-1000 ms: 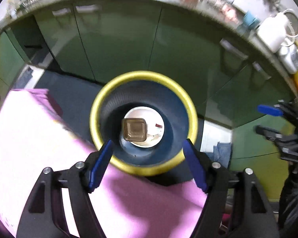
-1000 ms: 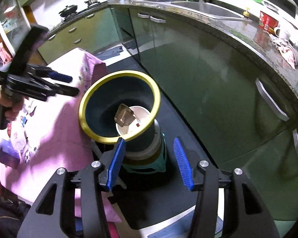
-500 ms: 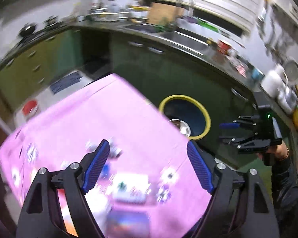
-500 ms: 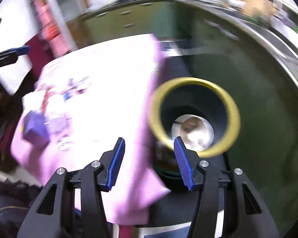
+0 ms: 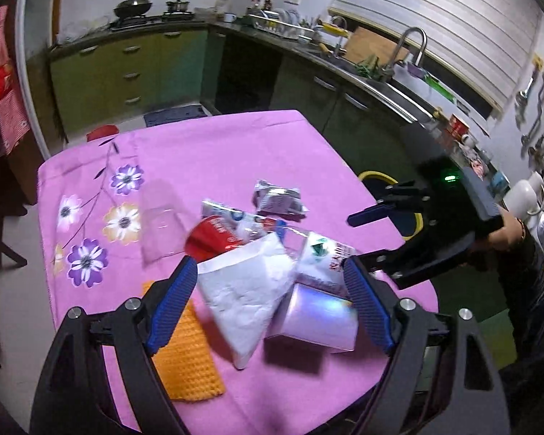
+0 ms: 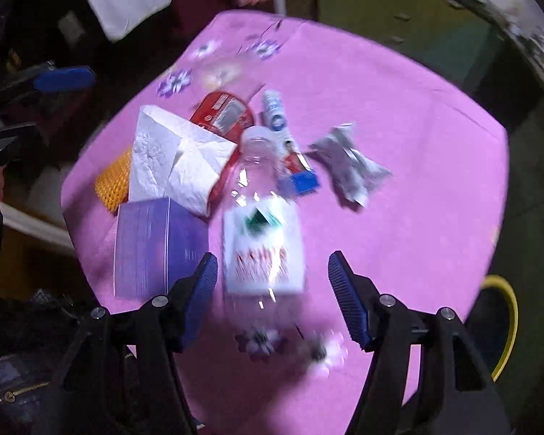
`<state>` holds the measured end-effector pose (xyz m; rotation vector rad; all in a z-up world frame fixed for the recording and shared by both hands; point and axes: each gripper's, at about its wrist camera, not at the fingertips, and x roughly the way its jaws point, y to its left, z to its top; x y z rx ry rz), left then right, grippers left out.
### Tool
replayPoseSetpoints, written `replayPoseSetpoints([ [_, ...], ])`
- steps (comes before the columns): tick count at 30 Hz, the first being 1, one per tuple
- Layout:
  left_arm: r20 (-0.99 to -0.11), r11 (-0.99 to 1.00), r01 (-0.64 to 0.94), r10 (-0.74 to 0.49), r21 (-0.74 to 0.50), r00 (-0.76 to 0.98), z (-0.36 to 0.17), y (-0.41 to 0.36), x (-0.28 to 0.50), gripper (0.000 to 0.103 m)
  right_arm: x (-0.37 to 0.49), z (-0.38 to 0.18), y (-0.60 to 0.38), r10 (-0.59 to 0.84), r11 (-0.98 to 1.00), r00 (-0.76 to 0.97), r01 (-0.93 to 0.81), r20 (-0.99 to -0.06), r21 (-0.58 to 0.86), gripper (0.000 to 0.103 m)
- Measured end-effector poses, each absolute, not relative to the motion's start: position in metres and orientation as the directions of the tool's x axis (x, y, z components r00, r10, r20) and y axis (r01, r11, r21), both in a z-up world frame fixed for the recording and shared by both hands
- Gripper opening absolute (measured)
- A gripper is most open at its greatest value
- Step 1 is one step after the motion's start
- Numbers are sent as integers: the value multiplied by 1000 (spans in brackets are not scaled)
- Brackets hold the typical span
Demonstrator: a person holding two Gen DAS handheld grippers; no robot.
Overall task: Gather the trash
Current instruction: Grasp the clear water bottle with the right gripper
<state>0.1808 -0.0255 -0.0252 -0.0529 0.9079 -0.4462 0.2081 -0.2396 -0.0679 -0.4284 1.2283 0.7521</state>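
In the left wrist view, the left tongs (image 5: pixel 272 308) are spread, empty, above a white paper napkin (image 5: pixel 246 290) and a purple box (image 5: pixel 315 315) lying on the pink tabletop (image 5: pixel 217 145). A red packet (image 5: pixel 210 235) bears unreadable writing.

In the right wrist view, the right tongs (image 6: pixel 272 293), just opened wider, are held empty over a clear plastic bottle (image 6: pixel 261 217); its label's red lettering is blurred. The yellow-rimmed bin (image 6: pixel 507 326) is seen beside the tabletop.

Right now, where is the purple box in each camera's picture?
Left wrist view: the purple box sits low and right of centre, beside the right fingertip, under the white paper bag.
Right wrist view: the purple box lies left of centre, next to the clear plastic bottle.
Shared landmark: the yellow-rimmed bin.
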Motion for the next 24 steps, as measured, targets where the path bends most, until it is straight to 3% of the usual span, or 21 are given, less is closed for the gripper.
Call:
replayPoseSetpoints([
  [6, -747, 902, 343, -415, -263, 520, -32, -5, 184, 79, 226, -100, -201, 168, 658, 80, -751, -983, 51, 63],
  [16, -742, 895, 331, -435, -297, 511, -43, 11, 184, 80, 238, -127, -168, 104, 628, 11, -776, -994, 57, 64],
  [24, -742, 896, 328, -435, -300, 509, -43, 14, 179, 80, 253, -145, -165, 126, 645, -127, -743, -984, 178, 64],
])
